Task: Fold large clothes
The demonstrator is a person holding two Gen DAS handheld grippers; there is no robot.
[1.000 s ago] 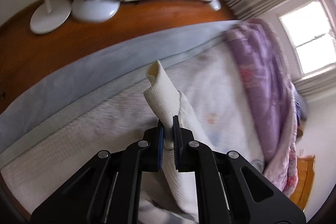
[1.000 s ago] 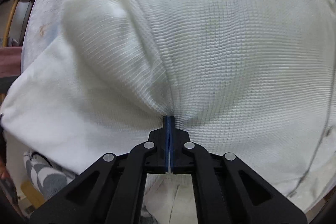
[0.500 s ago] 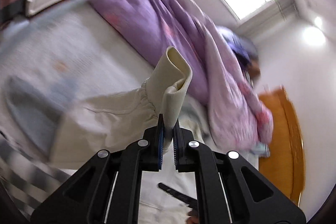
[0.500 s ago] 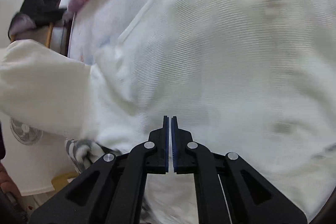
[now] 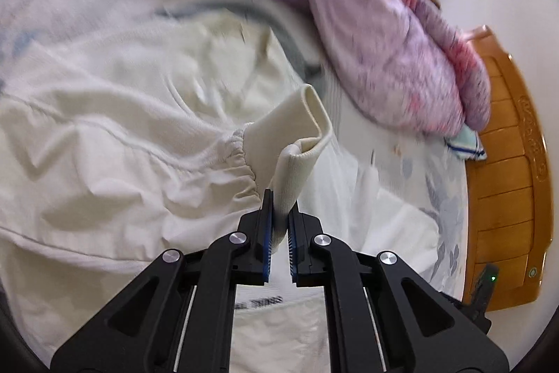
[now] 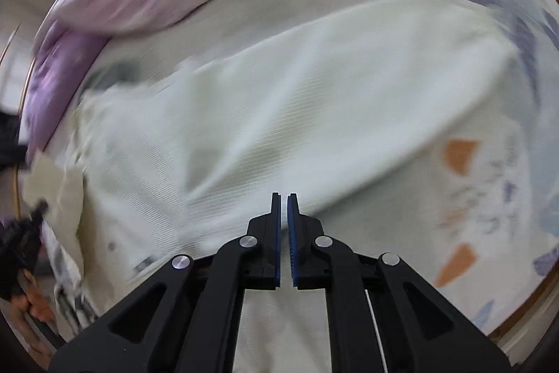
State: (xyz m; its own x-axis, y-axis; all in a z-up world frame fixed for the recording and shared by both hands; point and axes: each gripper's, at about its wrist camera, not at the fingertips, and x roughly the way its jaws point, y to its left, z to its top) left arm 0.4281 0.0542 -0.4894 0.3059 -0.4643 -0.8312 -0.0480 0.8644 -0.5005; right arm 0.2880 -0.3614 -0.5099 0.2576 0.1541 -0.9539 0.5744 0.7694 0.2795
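Left wrist view has the left claw [image 5: 279, 198] pinching the ribbed cuff [image 5: 297, 142] of the cream garment [image 5: 122, 128], now carried over the body spread on the bed [image 5: 401, 198], so a sleeve fold seems underway. Right wrist view alone shows the right claw [image 6: 283, 198]: its jaws have just been opening, a narrow gap, nothing between them, fabric released below.

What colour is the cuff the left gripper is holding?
Cream, ribbed knit cuff clamped in the left gripper; clearest in the left wrist view.
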